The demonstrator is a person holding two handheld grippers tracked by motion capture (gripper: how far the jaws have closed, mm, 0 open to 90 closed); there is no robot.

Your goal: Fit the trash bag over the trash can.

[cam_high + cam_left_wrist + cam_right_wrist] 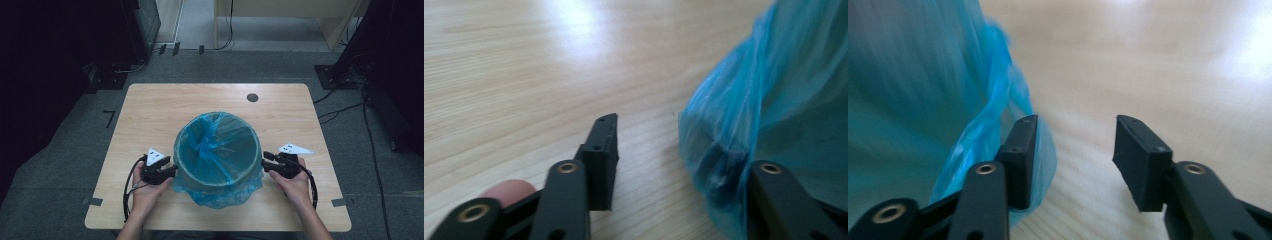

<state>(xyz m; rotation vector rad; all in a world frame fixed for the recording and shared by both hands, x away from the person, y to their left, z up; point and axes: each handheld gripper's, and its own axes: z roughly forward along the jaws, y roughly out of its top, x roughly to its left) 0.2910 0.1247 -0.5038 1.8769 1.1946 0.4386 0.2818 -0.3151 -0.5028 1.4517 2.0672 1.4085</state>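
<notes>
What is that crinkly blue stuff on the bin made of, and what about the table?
The blue liner looks like thin plastic film: it is see-through, wrinkled, a little shiny, and folded over the bin's rim. The table looks like pale wood or a wood-look coating, since it shows straight grain lines and a smooth, slightly glossy top. Which of the two cannot be told.

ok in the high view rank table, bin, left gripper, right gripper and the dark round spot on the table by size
1. table
2. bin, lined with a blue bag
3. left gripper and right gripper: they look about alike, so no ranking between them
4. dark round spot
</notes>
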